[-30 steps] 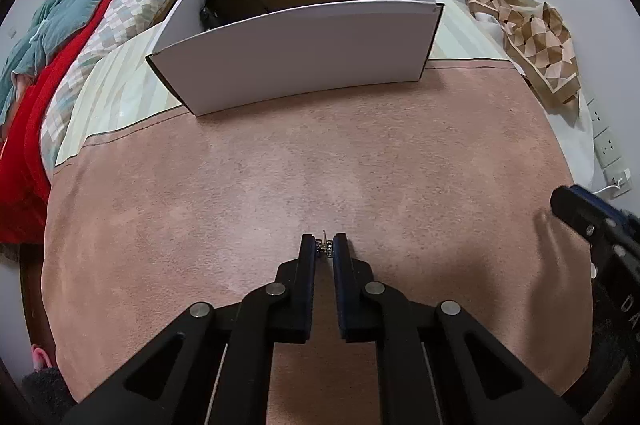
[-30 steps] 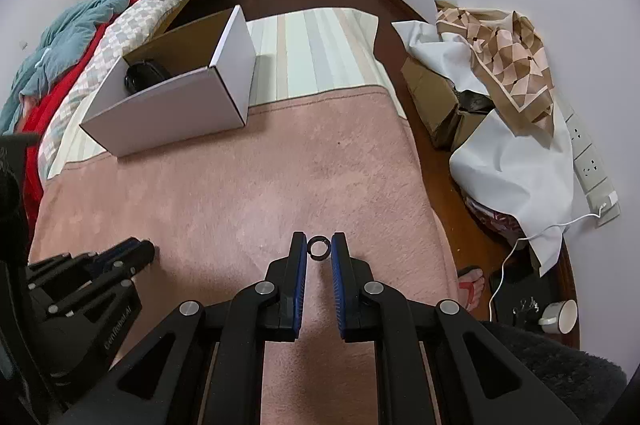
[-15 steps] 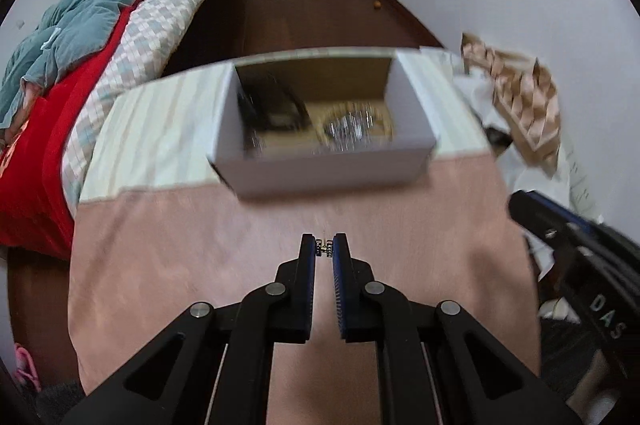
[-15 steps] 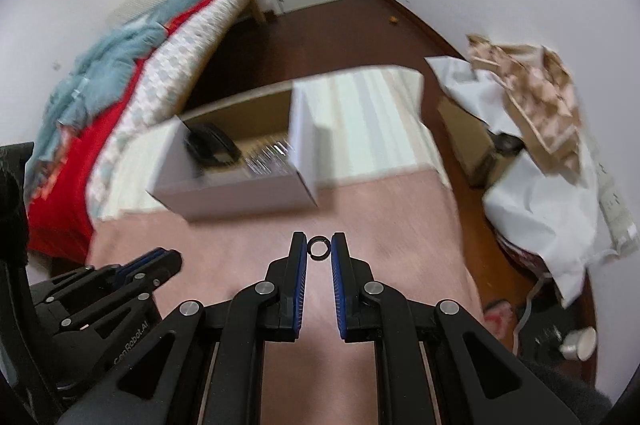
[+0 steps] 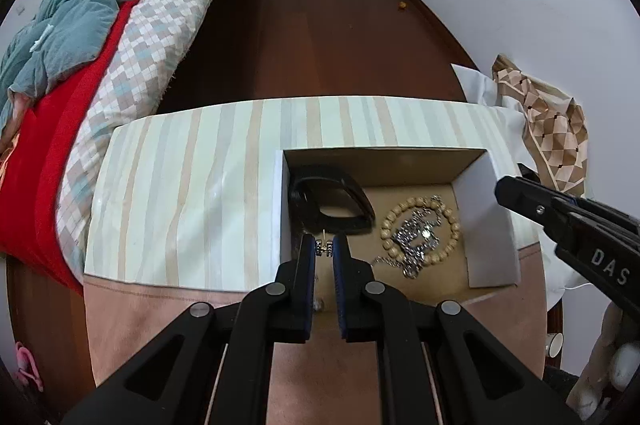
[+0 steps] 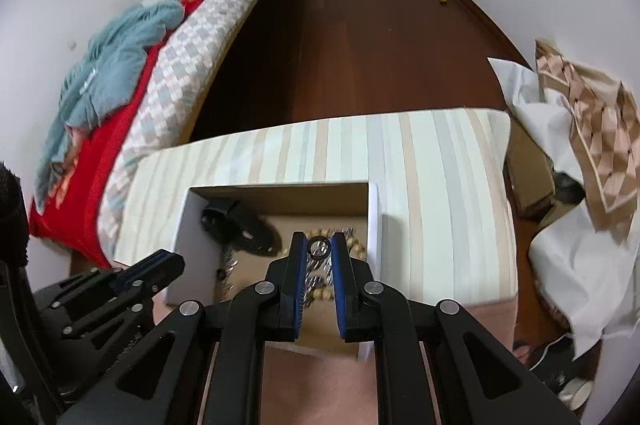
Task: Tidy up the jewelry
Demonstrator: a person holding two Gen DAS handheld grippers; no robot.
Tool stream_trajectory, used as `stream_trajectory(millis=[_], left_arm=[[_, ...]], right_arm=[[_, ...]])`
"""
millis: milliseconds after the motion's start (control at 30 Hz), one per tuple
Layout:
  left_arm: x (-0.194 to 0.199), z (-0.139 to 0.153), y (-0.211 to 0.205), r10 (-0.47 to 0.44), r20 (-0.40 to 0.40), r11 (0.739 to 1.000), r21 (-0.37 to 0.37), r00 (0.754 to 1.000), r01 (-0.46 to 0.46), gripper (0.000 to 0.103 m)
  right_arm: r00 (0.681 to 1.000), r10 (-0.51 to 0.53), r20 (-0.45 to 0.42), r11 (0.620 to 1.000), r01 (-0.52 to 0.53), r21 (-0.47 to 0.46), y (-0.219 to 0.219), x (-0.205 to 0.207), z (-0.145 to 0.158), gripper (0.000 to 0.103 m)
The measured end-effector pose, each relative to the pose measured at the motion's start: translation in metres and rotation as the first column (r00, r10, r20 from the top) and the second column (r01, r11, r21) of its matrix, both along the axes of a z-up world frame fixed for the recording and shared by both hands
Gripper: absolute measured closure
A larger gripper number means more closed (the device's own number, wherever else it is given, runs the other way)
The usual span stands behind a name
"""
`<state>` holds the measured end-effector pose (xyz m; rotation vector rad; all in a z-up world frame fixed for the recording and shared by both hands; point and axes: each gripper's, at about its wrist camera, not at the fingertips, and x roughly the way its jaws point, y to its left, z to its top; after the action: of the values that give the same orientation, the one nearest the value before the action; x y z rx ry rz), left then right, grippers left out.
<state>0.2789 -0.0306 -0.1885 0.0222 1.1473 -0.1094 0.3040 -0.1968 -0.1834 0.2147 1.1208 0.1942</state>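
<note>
My left gripper (image 5: 324,248) is shut on a small silver earring (image 5: 323,247) and holds it above the left part of an open white cardboard box (image 5: 492,225). In the box lie a black band (image 5: 332,201), a wooden bead bracelet (image 5: 420,229) and a silver chain piece (image 5: 418,239). My right gripper (image 6: 319,249) is shut on a dark ring (image 6: 319,248) above the same box (image 6: 196,225), over the beads (image 6: 354,245). The right gripper shows at the right edge of the left wrist view (image 5: 560,221).
The box stands on a striped cloth (image 5: 192,193) beside a pink mat (image 5: 120,313) on a low table. A bed with red and teal bedding (image 5: 80,25) is at the left. Crumpled paper and patterned cloth (image 6: 592,129) lie at the right. Dark wooden floor (image 5: 320,33) lies beyond.
Both grippers have risen and moved forward from over the pink mat to above the open box, each still holding its piece.
</note>
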Motion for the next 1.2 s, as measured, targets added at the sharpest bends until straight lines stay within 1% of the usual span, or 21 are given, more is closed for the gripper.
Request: stream_trajectory(millis=[133, 167, 200, 233, 267, 300, 333, 467, 500, 533, 567, 600, 633, 667, 700, 733, 767, 800, 967, 1067, 1200], left_arm=[[0.006, 0.002, 0.002, 0.026, -0.010, 1.000, 0.002, 1.000, -0.026, 0.092], [0.007, 0.003, 0.004, 0.036, -0.011, 0.999, 0.001, 0.999, -0.036, 0.092], [0.009, 0.004, 0.006, 0.048, -0.014, 0.999, 0.008, 0.999, -0.048, 0.087], [0.010, 0.006, 0.007, 0.054, -0.012, 0.999, 0.012, 0.998, -0.053, 0.077], [0.010, 0.009, 0.008, 0.057, -0.004, 0.998, 0.012, 0.998, -0.057, 0.070], [0.009, 0.013, 0.011, 0.070, 0.010, 0.997, 0.020, 0.997, -0.070, 0.053], [0.008, 0.016, 0.014, 0.079, 0.023, 0.997, 0.021, 0.997, -0.079, 0.044], [0.001, 0.027, 0.024, 0.106, 0.045, 0.994, 0.023, 0.993, -0.107, 0.043], [-0.001, 0.029, 0.027, 0.115, 0.050, 0.993, 0.026, 0.992, -0.116, 0.039], [-0.003, 0.030, 0.030, 0.123, 0.057, 0.992, 0.030, 0.991, -0.125, 0.028], [-0.005, 0.031, 0.033, 0.135, 0.061, 0.990, 0.036, 0.989, -0.137, 0.020], [-0.008, 0.031, 0.035, 0.144, 0.063, 0.988, 0.042, 0.988, -0.147, 0.010], [-0.011, 0.031, 0.037, 0.151, 0.065, 0.987, 0.047, 0.986, -0.154, 0.007], [-0.013, 0.030, 0.038, 0.156, 0.066, 0.986, 0.055, 0.986, -0.159, 0.006], [-0.017, 0.029, 0.038, 0.159, 0.063, 0.984, 0.068, 0.985, -0.163, 0.003], [-0.019, 0.027, 0.038, 0.160, 0.058, 0.984, 0.075, 0.985, -0.164, 0.001], [-0.022, 0.025, 0.038, 0.160, 0.051, 0.983, 0.083, 0.986, -0.163, 0.001], [-0.026, 0.023, 0.037, 0.158, 0.045, 0.983, 0.088, 0.986, -0.161, 0.001], [-0.043, 0.027, 0.033, 0.151, 0.033, 0.983, 0.099, 0.988, -0.153, 0.001], [-0.056, 0.038, 0.033, 0.146, 0.047, 0.984, 0.097, 0.988, -0.150, 0.001], [-0.079, 0.063, 0.032, 0.133, 0.086, 0.986, 0.092, 0.987, -0.141, 0.001]], right_arm=[[0.999, 0.014, -0.051, 1.000, -0.015, -0.008, 0.006, 0.020, -0.009, 0.089], [0.998, 0.012, -0.059, 1.000, -0.012, -0.008, 0.004, 0.020, -0.011, 0.086], [0.998, 0.009, -0.062, 1.000, -0.009, -0.009, 0.004, 0.021, -0.011, 0.081], [0.998, -0.002, -0.058, 1.000, 0.001, -0.006, 0.002, 0.022, -0.010, 0.070], [0.999, -0.007, -0.054, 1.000, 0.007, -0.004, 0.001, 0.023, -0.010, 0.061], [0.999, -0.014, -0.049, 1.000, 0.014, -0.003, 0.000, 0.022, -0.008, 0.059], [0.999, -0.020, -0.044, 1.000, 0.020, -0.005, -0.002, 0.020, -0.006, 0.058], [0.999, -0.041, -0.030, 0.999, 0.041, -0.016, -0.006, 0.009, 0.002, 0.058], [0.998, -0.050, -0.025, 0.998, 0.050, -0.025, -0.007, 0.005, 0.004, 0.058], [0.998, -0.058, -0.022, 0.997, 0.057, -0.044, -0.008, 0.001, 0.006, 0.053], [0.998, -0.062, -0.020, 0.996, 0.061, -0.061, -0.008, -0.003, 0.007, 0.046], [0.998, -0.068, -0.018, 0.994, 0.067, -0.083, -0.008, -0.008, 0.008, 0.042], [0.997, -0.074, -0.013, 0.991, 0.072, -0.117, -0.007, -0.014, 0.010, 0.035], [0.997, -0.074, -0.011, 0.987, 0.071, -0.145, -0.005, -0.017, 0.010, 0.025], [0.997, -0.074, -0.009, 0.981, 0.071, -0.180, -0.003, -0.022, 0.011, 0.021], [0.997, -0.073, -0.009, 0.975, 0.069, -0.210, -0.001, -0.028, 0.011, 0.011], [0.997, -0.070, -0.014, 0.973, 0.065, -0.221, 0.001, -0.032, 0.010, 0.004], [0.998, -0.065, -0.021, 0.970, 0.059, -0.234, 0.002, -0.037, 0.009, 0.002], [0.998, -0.067, -0.020, 0.958, 0.059, -0.280, 0.010, -0.061, 0.013, 0.001], [0.997, -0.078, -0.006, 0.952, 0.073, -0.296, 0.010, -0.074, 0.025, 0.001], [0.995, -0.091, 0.032, 0.949, 0.097, -0.300, 0.009, -0.096, 0.052, 0.001]])
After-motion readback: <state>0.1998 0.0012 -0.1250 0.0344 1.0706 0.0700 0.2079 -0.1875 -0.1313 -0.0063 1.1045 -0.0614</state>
